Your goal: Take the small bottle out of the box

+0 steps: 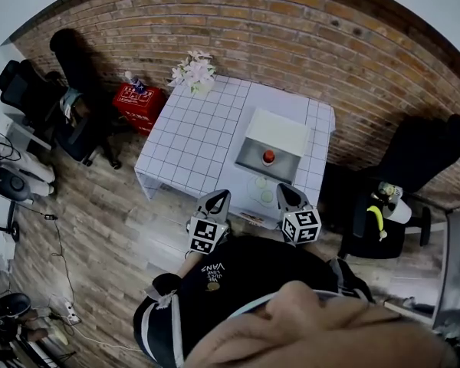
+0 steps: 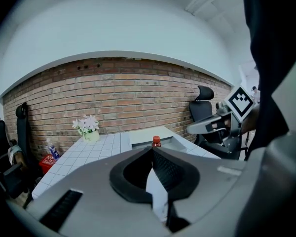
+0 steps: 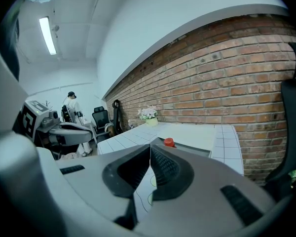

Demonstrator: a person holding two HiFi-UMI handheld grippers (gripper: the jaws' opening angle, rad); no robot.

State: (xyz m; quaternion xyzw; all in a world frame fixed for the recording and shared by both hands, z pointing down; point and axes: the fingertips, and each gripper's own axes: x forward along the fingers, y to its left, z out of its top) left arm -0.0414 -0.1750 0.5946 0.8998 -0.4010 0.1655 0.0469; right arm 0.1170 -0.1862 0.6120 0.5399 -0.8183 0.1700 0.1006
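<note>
Cool, even indoor light fills the room, with a ceiling strip lamp [image 3: 48,35] glowing at the upper left of the right gripper view. The white table [image 1: 192,140] is bright and free of glare, and shade deepens past its right edge. Fisheye lenses bow the brick wall [image 1: 291,21] and blacken every corner. The left gripper [image 2: 152,150] and right gripper [image 3: 150,146] look soft close to the lens.

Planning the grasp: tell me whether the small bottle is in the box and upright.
In and upright: the small bottle stands inside the open box, its red cap uppermost.
</note>
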